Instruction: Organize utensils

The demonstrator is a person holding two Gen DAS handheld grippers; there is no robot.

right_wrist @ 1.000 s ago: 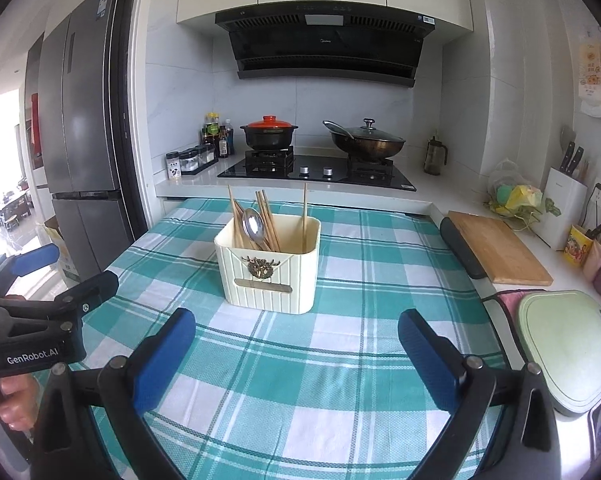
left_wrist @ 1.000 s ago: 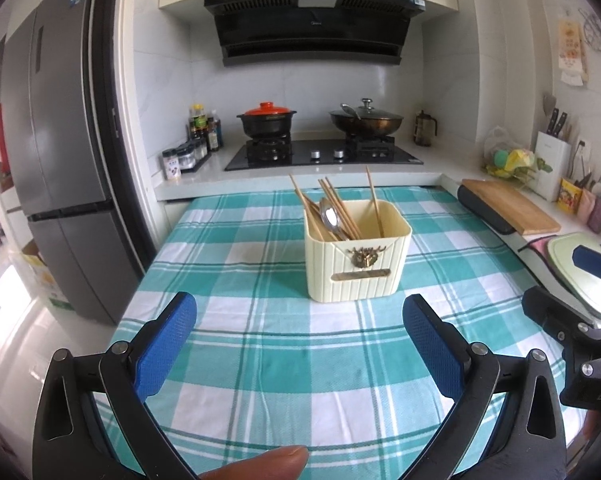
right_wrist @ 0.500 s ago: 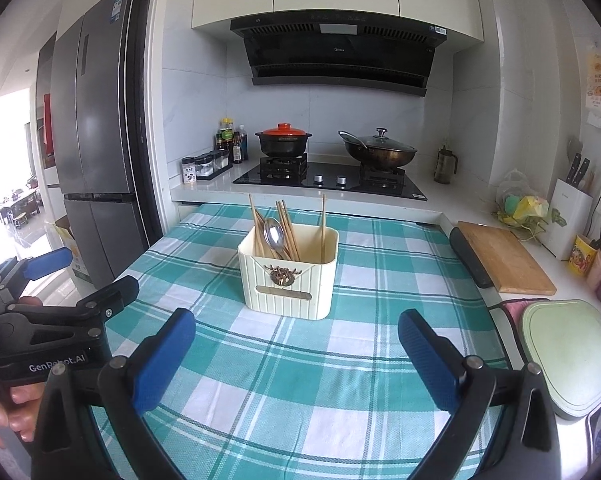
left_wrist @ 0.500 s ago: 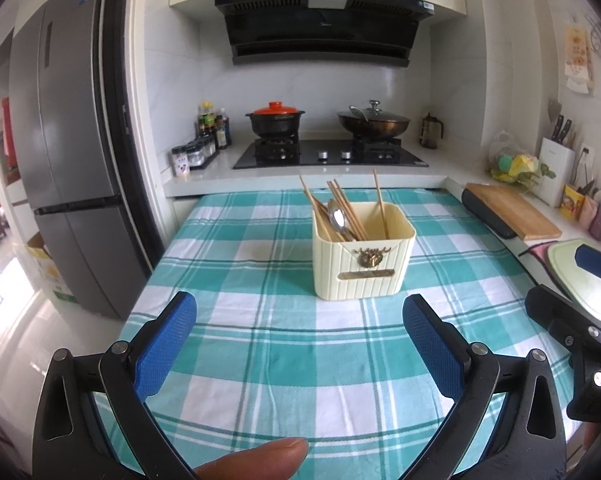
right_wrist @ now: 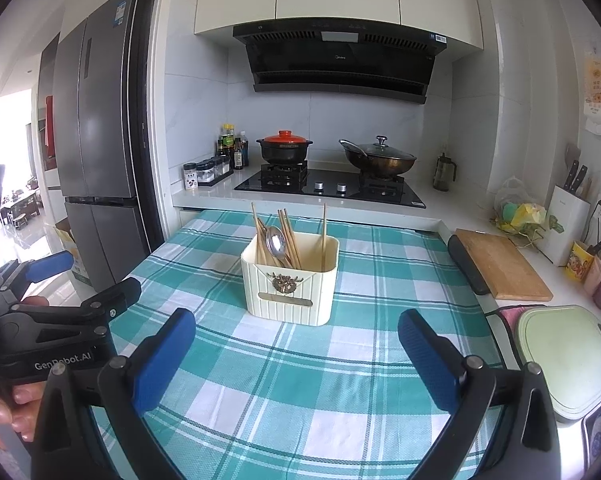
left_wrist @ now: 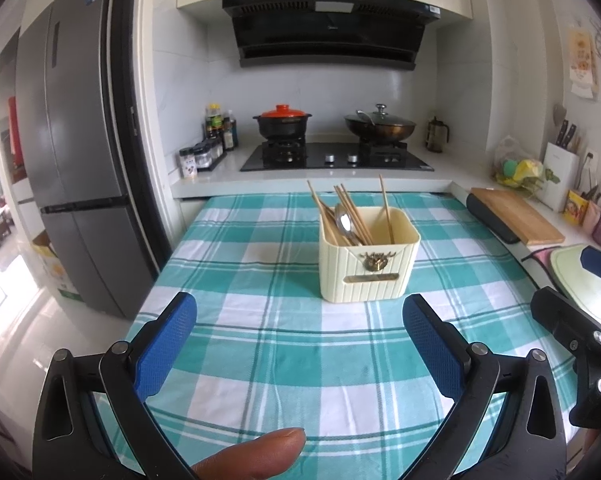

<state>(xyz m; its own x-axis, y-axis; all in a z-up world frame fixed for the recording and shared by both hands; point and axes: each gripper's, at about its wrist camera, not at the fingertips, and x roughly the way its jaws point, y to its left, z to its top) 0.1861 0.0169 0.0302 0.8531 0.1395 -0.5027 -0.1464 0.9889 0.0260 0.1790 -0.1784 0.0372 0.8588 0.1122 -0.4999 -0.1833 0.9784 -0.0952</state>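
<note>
A cream ribbed utensil holder (left_wrist: 368, 262) stands on the teal checked tablecloth (left_wrist: 300, 344); it also shows in the right wrist view (right_wrist: 290, 284). It holds several wooden chopsticks (left_wrist: 350, 210) and a metal spoon (left_wrist: 343, 220). A single chopstick (right_wrist: 323, 236) leans in its right compartment. My left gripper (left_wrist: 300, 344) is open and empty, held back from the holder. My right gripper (right_wrist: 296, 354) is open and empty, also short of the holder. Each gripper shows at the edge of the other's view.
A stove with a red-lidded pot (left_wrist: 282, 122) and a wok (left_wrist: 380, 126) is behind the table. A wooden cutting board (right_wrist: 500, 270), a knife block (right_wrist: 566, 224) and a green lidded tray (right_wrist: 564, 352) are on the right counter. A grey fridge (left_wrist: 72, 168) stands left.
Both grippers have drawn back and risen a little, so the holder looks smaller and farther. Both stay open and empty.
</note>
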